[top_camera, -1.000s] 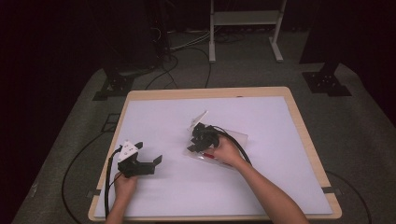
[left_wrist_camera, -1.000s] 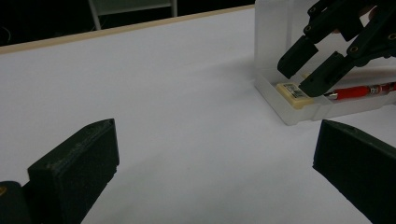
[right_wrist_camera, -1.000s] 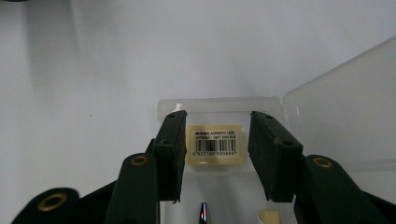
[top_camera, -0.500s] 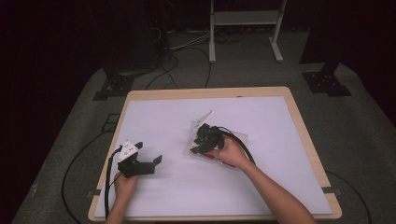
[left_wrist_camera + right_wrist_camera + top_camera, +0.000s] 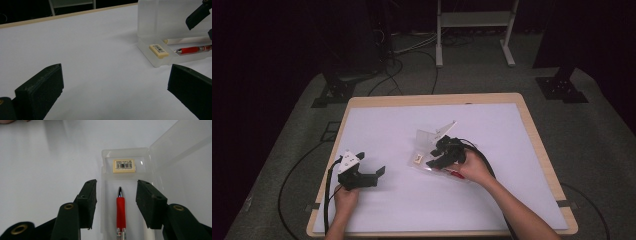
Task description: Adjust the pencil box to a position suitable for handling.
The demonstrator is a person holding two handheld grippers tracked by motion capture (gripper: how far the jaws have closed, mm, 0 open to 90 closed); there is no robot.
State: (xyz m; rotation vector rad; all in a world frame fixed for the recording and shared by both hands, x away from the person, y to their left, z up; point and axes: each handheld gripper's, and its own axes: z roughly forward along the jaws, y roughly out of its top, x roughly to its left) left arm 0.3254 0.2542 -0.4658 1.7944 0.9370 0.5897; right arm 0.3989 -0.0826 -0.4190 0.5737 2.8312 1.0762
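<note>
Nearest the person, the left tool rests low on the white table at its near-left part, its jaws spread wide with nothing between them, pointing across the bare surface toward a clear plastic case that lies well apart from it. Farther in, near the table's middle, the right tool hangs over that open case with its jaws partly spread to either side of a red pen lying lengthwise inside, not gripping it. Beyond the pen's tip a cream eraser with a barcode label sits at the case's end, and the case's lid stands raised on the far side.
</note>
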